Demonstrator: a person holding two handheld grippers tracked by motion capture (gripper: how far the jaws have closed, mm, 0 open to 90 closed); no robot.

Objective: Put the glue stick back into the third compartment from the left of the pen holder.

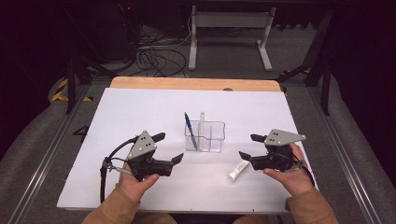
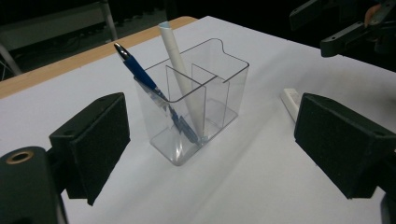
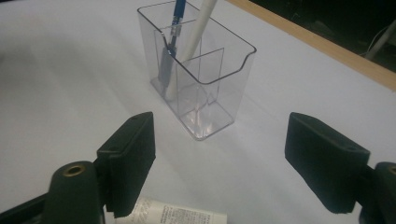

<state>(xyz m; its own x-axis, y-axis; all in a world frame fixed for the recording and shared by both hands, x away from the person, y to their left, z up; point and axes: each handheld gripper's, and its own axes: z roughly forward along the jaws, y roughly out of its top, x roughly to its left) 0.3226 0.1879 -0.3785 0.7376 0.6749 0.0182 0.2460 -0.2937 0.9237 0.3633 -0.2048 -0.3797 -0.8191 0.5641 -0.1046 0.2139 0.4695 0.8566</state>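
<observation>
1. White table top (image 1: pixel 140 107) over a wooden board, dark room with cables behind.
2. Clear holder (image 1: pixel 208 136) stands mid-table; a blue pen (image 1: pixel 189 127) and a white pen (image 1: pixel 201 122) already lean inside it.
3. One white tube (image 1: pixel 238 171) lies flat, just beside the right gripper (image 1: pixel 247 147), probably next to go in.
4. Left gripper (image 1: pixel 169 148): jaws wide, empty.
5. Right gripper: jaws wide, holding nothing.
</observation>
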